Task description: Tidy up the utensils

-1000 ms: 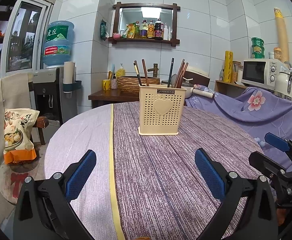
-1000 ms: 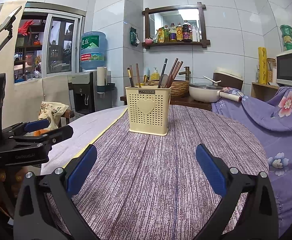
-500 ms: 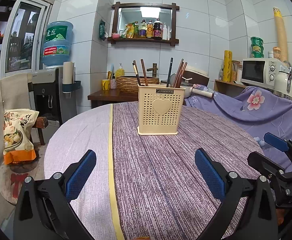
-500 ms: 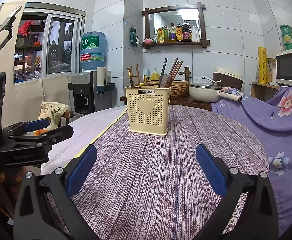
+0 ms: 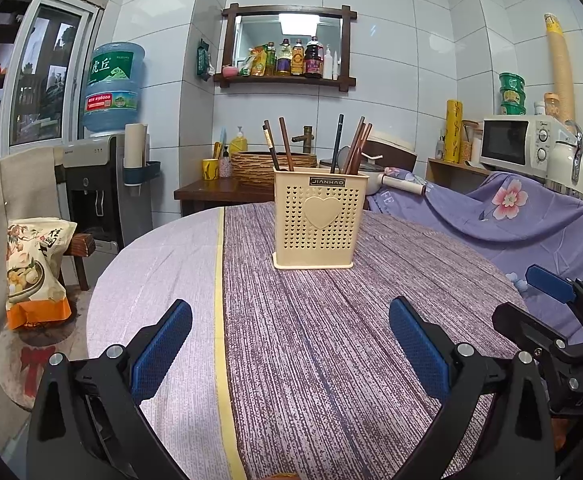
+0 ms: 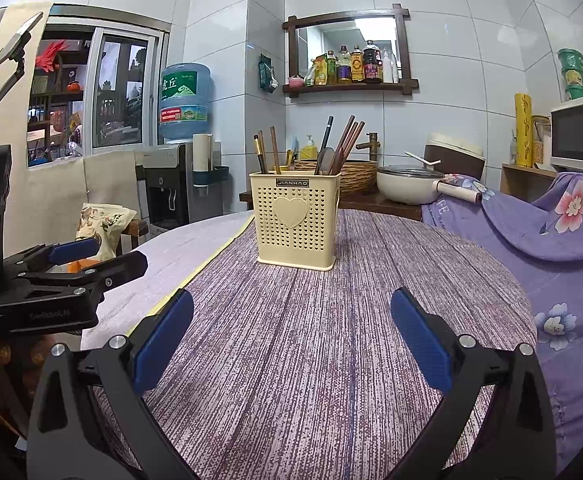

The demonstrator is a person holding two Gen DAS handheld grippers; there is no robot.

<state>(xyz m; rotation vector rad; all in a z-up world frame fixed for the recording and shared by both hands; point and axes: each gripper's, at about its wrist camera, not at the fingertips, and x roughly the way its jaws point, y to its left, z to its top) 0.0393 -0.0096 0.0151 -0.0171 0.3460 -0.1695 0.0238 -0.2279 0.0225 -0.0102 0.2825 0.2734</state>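
Both tools released, nothing held. Left tool (image 5: 290,340) and right tool (image 6: 291,330) hover low over the bench (image 5: 331,360), side by side, pads spread wide. The utensil holder (image 5: 318,218) stands upright straight ahead of both, well beyond the fingertips, w/ chopsticks (image 5: 285,144) and a spoon (image 6: 325,159) poking out the top. No loose utensils visible on the cloth near either tool, so the sorting looks done or nearly so; can't tell which compartment holds what.

If another pick is due: approx. from above, not head-on, since sticks lean diff. ways and cross. Close on one stem near its top end, lift straight up. Holder looks light, probably tips easily, so steady it w/ the other tool at the rim.
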